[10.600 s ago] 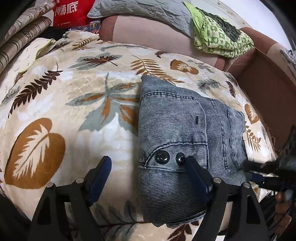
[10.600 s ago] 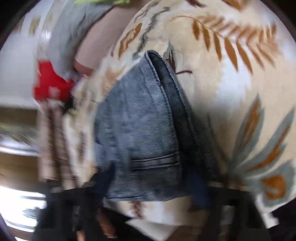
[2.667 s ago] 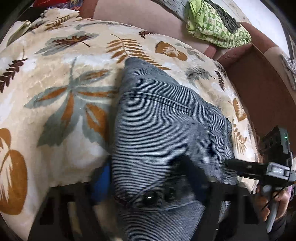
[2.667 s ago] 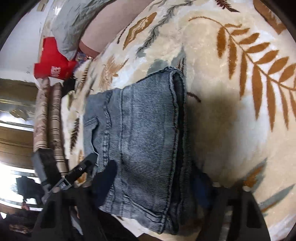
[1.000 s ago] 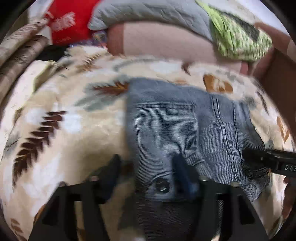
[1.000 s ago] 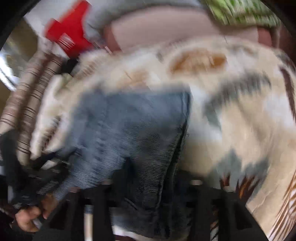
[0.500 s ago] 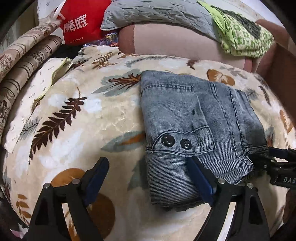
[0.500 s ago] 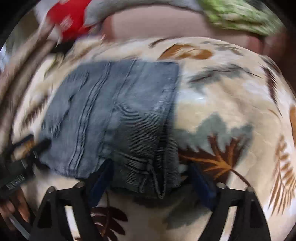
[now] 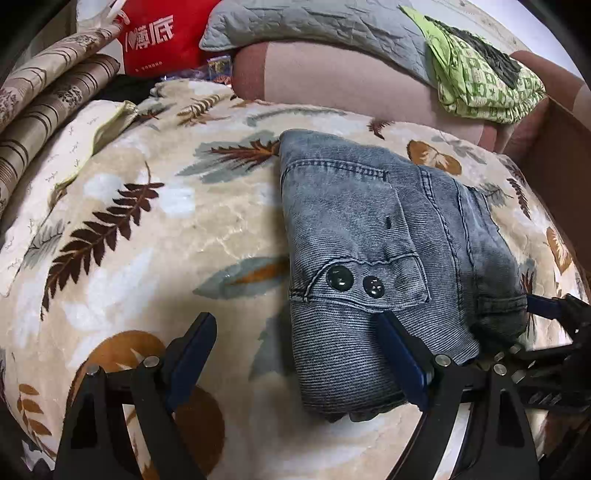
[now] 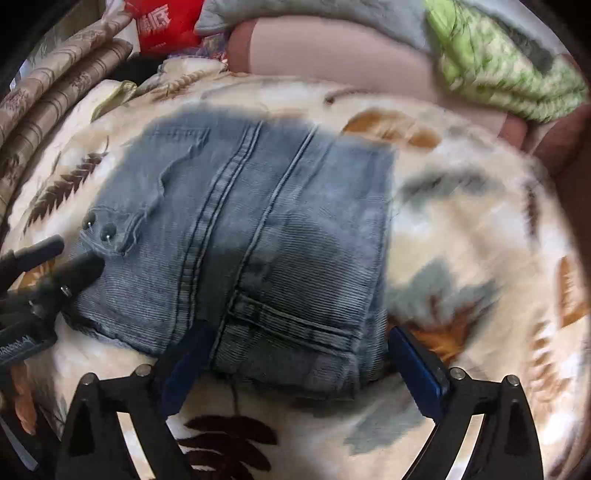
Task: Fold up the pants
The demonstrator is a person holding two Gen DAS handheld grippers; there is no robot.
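Observation:
The grey-blue denim pants point(image 9: 369, 240) lie folded into a compact rectangle on a leaf-patterned blanket point(image 9: 147, 240), two dark buttons facing up. My left gripper point(image 9: 295, 336) is open just above their near left corner: one pad hangs over the denim, the other over the blanket, and neither presses. In the right wrist view the pants point(image 10: 258, 229) fill the middle. My right gripper point(image 10: 299, 354) straddles their near right corner; its jaws are opening and the pads stand clear of the cloth. The left gripper point(image 10: 70, 254) shows at the left edge of that view.
At the back are a pinkish sofa cushion point(image 9: 332, 81), a grey quilted cover point(image 9: 314, 22), a green patterned cloth point(image 9: 480, 85) and a red bag point(image 9: 155, 40). Striped brown fabric point(image 9: 44, 110) lies at far left. A brown box wall point(image 9: 561, 155) stands at right.
Both grippers have widened and let go of the pants, which now rest flat. The right gripper has swung round and drawn back toward the near edge of the fold.

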